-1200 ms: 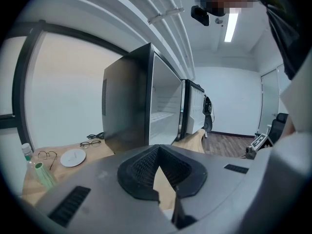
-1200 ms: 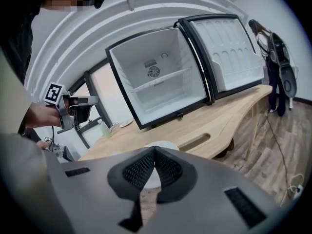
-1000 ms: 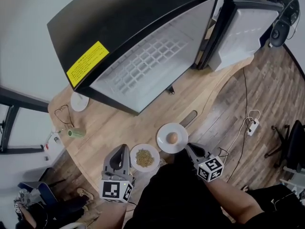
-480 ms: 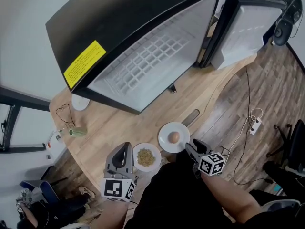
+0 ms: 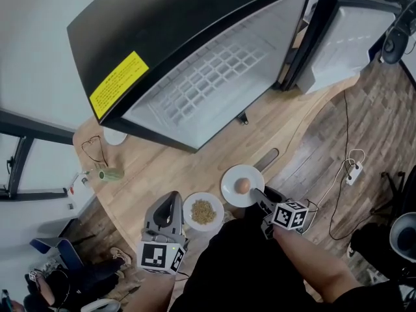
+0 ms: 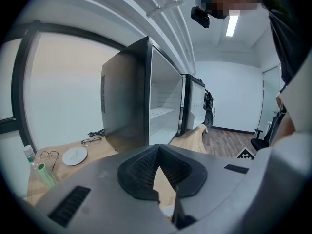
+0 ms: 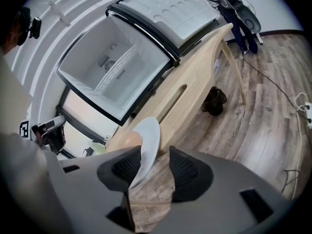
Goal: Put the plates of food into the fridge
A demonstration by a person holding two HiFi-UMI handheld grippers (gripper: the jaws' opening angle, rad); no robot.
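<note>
A white plate (image 5: 233, 177) with a brown egg (image 5: 242, 186) sits near the table's front edge. My right gripper (image 5: 259, 194) reaches its near-right rim. In the right gripper view that plate (image 7: 149, 139) has its rim between the jaws, against the left pad with a gap to the right one; the gripper (image 7: 156, 167) is open. A second plate (image 5: 192, 204) with grain (image 5: 203, 211) lies left of it. Beside it, my left gripper (image 5: 171, 199) is shut and empty, its tips (image 6: 158, 165) meeting. The black fridge (image 5: 195, 77) stands open behind, with a white interior (image 7: 112, 65).
The fridge door (image 5: 351, 38) swings out to the right. A small white saucer (image 5: 115, 136), glasses (image 5: 91, 149) and a green bottle (image 5: 110, 173) lie at the table's left end. A slot (image 5: 266, 158) cuts the tabletop. A power strip (image 5: 354, 172) lies on the floor.
My right gripper has closed in on the egg plate, so the rim now lies between its jaws. The left gripper has barely moved. The head view has shifted slightly.
</note>
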